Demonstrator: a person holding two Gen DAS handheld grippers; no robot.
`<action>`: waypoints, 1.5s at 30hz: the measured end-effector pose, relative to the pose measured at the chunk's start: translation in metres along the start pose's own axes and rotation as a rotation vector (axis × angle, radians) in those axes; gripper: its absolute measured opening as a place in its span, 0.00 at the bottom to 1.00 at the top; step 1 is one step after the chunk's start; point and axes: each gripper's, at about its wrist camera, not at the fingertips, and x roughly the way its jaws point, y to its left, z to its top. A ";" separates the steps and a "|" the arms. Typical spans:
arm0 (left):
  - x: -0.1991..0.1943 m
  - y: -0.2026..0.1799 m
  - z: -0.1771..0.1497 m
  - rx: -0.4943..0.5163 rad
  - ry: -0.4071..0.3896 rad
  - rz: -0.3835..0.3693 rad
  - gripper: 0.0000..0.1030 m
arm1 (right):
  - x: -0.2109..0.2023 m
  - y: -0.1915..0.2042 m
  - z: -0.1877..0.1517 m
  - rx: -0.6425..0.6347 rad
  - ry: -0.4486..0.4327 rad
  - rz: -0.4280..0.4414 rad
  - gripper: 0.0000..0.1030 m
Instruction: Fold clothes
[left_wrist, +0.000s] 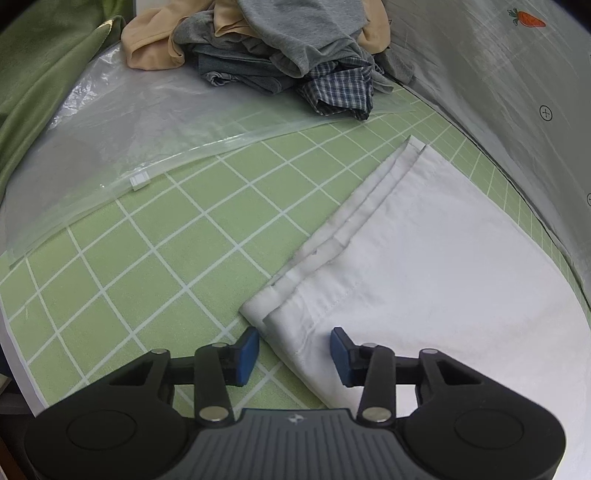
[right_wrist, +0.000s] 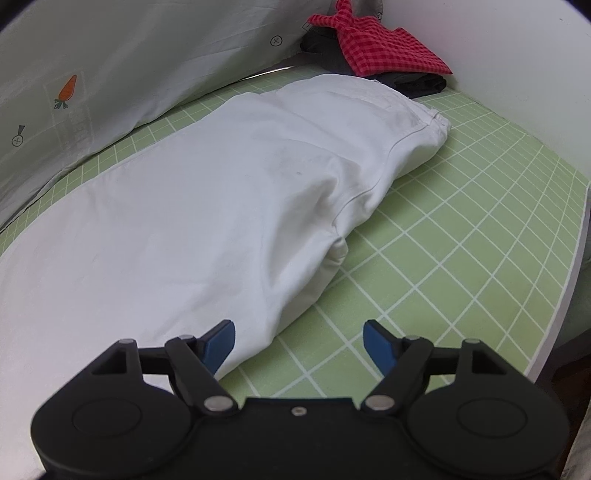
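White trousers (left_wrist: 424, 251) lie flat on the green grid mat (left_wrist: 166, 258), folded lengthwise, with the layered hem ends at the left. My left gripper (left_wrist: 294, 356) is open, its blue pads straddling the near hem corner, just above the cloth. In the right wrist view the same trousers (right_wrist: 221, 184) stretch away, waistband end at the far right. My right gripper (right_wrist: 299, 345) is open at the trousers' near edge, left pad over the cloth, right pad over the mat (right_wrist: 461, 258).
A pile of unfolded clothes (left_wrist: 280, 44) sits at the back on a clear plastic zip bag (left_wrist: 122, 147). A red checked cloth on dark folded garments (right_wrist: 376, 51) lies in the far corner. A grey carrot-print sheet (right_wrist: 110, 74) borders the mat.
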 end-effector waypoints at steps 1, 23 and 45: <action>0.001 -0.001 0.001 0.000 -0.004 0.008 0.36 | 0.000 -0.001 0.000 0.004 0.002 -0.005 0.75; -0.049 -0.180 -0.075 0.414 -0.168 -0.208 0.08 | 0.018 -0.076 0.023 0.017 0.022 0.004 0.75; -0.063 -0.211 -0.154 0.495 -0.022 -0.207 0.41 | 0.056 -0.131 0.065 0.043 0.048 0.030 0.76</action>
